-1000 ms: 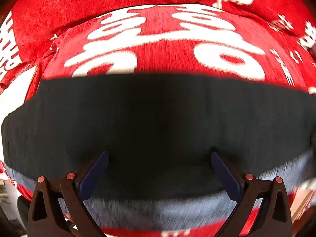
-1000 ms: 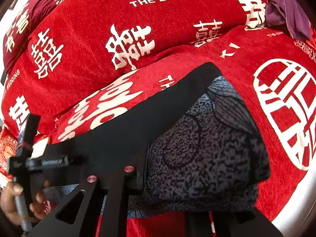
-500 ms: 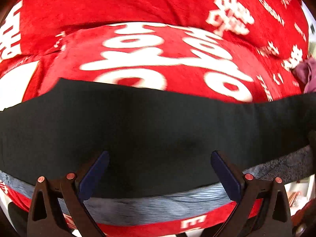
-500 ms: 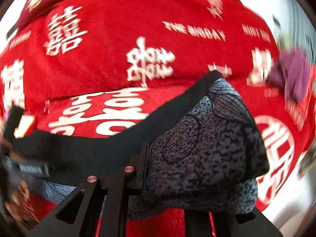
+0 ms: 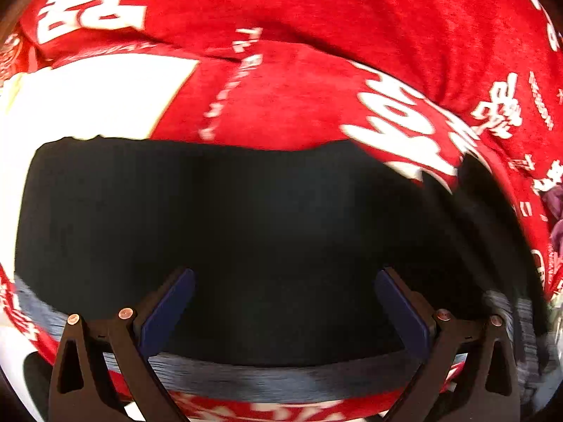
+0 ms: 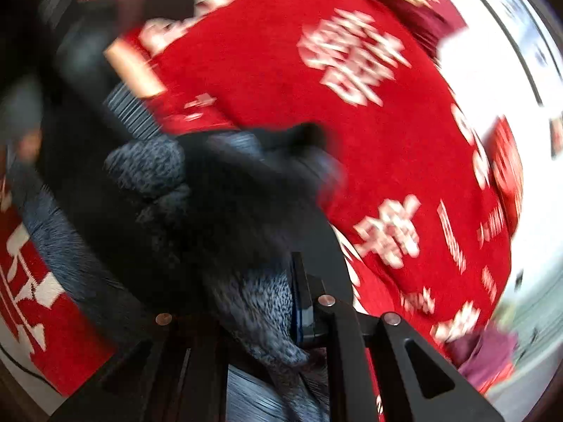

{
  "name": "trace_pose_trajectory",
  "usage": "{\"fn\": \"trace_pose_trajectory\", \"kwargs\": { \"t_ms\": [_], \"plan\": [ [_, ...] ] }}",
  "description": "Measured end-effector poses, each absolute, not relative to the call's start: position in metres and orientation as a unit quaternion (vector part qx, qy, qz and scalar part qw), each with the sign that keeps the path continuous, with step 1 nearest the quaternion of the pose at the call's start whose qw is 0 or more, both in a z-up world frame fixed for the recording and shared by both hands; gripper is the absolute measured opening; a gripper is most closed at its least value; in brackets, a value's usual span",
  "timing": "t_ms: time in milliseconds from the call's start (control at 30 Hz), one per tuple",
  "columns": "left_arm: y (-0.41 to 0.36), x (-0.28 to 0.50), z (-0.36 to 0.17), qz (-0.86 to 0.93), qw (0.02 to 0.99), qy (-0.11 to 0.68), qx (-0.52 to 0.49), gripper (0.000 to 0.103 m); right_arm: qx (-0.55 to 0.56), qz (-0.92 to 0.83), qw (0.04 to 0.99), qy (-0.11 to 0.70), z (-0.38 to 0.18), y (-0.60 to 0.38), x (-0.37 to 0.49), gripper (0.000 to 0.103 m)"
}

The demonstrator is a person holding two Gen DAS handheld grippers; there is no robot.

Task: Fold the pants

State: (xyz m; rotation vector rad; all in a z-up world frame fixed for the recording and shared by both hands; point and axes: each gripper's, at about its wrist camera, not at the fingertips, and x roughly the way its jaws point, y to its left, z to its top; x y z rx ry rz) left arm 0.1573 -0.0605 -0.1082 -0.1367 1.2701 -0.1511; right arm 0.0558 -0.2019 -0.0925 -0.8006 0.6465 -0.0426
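Our left gripper stands with its jaws spread wide over the dark pants, which fill the lower middle of that frame; we cannot tell if the pads touch. Our right gripper is clamped on bunched pants fabric at lower centre, above the red blanket.

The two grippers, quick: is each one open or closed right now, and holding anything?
Left gripper: jaws stand wide apart over the pants; no grip on them shows.
Right gripper: shut on the pants' speckled fabric.
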Motion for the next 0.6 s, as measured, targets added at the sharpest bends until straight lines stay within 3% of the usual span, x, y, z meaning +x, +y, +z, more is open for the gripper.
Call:
{"fn": "trace_pose_trajectory", "kwargs": {
  "t_ms": [233,400,433,467,500,533,567,600],
  "plan": [
    [-0.014,0.156,-0.102,-0.052,0.808,0.580,-0.092,0.103,-0.472,-0.001,0.816,0.335,-0.161,-0.153,0.061,0.014],
    [-0.051,0.158,-0.079,-0.125,0.810,0.566,-0.095,0.103,-0.516,-0.022,0.793,0.322,-0.173,-0.145,0.054,0.021],
    [-0.060,0.158,-0.076,-0.138,0.810,0.564,-0.087,0.103,-0.528,-0.025,0.786,0.319,-0.174,-0.141,0.051,0.029],
    [-0.069,0.157,-0.071,-0.148,0.810,0.561,-0.079,0.103,-0.544,-0.027,0.778,0.312,-0.173,-0.138,0.046,0.047],
    [-0.076,0.157,-0.067,-0.156,0.812,0.558,-0.075,0.103,-0.553,-0.028,0.777,0.300,-0.169,-0.136,0.038,0.059],
    [-0.082,0.158,-0.064,-0.163,0.812,0.555,-0.072,0.103,-0.557,-0.027,0.781,0.282,-0.161,-0.134,0.031,0.086],
    [-0.087,0.158,-0.062,-0.170,0.812,0.554,-0.070,0.103,-0.552,-0.023,0.791,0.263,-0.150,-0.136,0.017,0.094],
    [-0.091,0.157,-0.059,-0.174,0.811,0.554,-0.068,0.103,-0.541,-0.018,0.802,0.254,-0.140,-0.140,0.005,0.094]
  ]
}}
